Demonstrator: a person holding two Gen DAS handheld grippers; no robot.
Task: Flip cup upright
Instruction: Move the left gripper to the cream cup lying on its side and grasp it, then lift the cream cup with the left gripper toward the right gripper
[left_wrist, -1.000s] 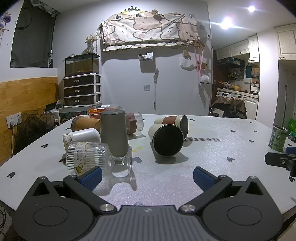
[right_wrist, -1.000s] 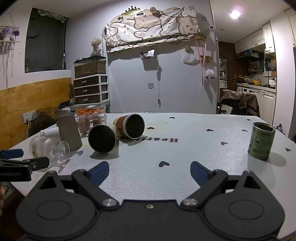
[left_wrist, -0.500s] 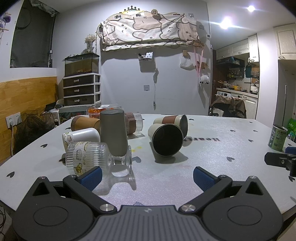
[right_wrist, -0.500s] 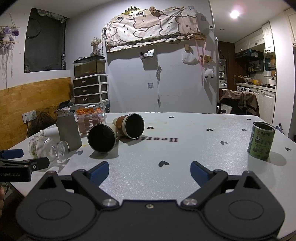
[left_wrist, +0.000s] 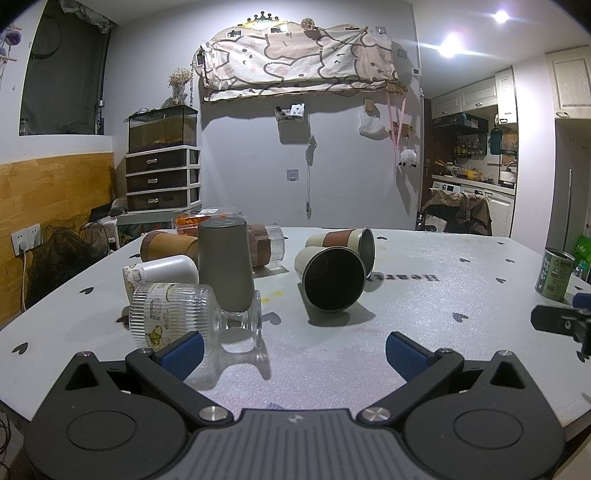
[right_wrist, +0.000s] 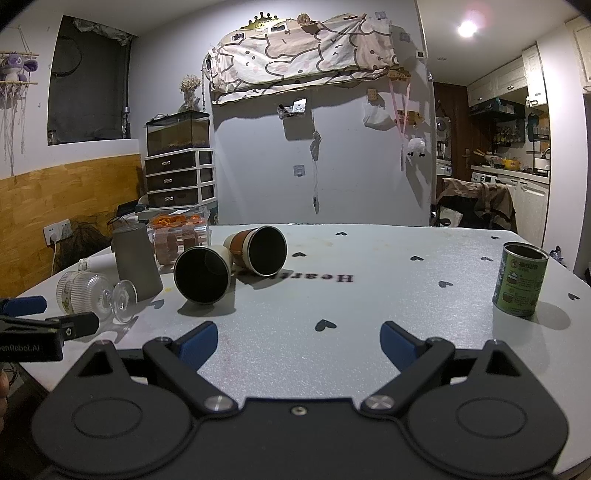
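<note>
- Near the middle of the table (left_wrist: 424, 354), a cream cup (left_wrist: 332, 282) lies on its side, its dark mouth toward the front edge.
- Just behind it, touching, a brown-banded cup (left_wrist: 341, 242) also lies on its side.
- Toward the left edge, a ribbed glass (left_wrist: 173, 319) lies beside a grey tumbler (left_wrist: 225, 264) standing mouth-down.
- Left gripper (left_wrist: 293, 349) has its jaws wide apart, holding nothing.
- Right gripper (right_wrist: 298, 341) is the same, above the front edge.
- A green can (right_wrist: 522, 282) stands upright near the right edge.

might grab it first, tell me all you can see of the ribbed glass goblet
The ribbed glass goblet is clear, with a fluted bowl bearing small yellow cartoon prints, a short stem and a round foot. It lies on its side on the table, nearest the open left gripper, just in front of the upside-down grey cup.
</note>
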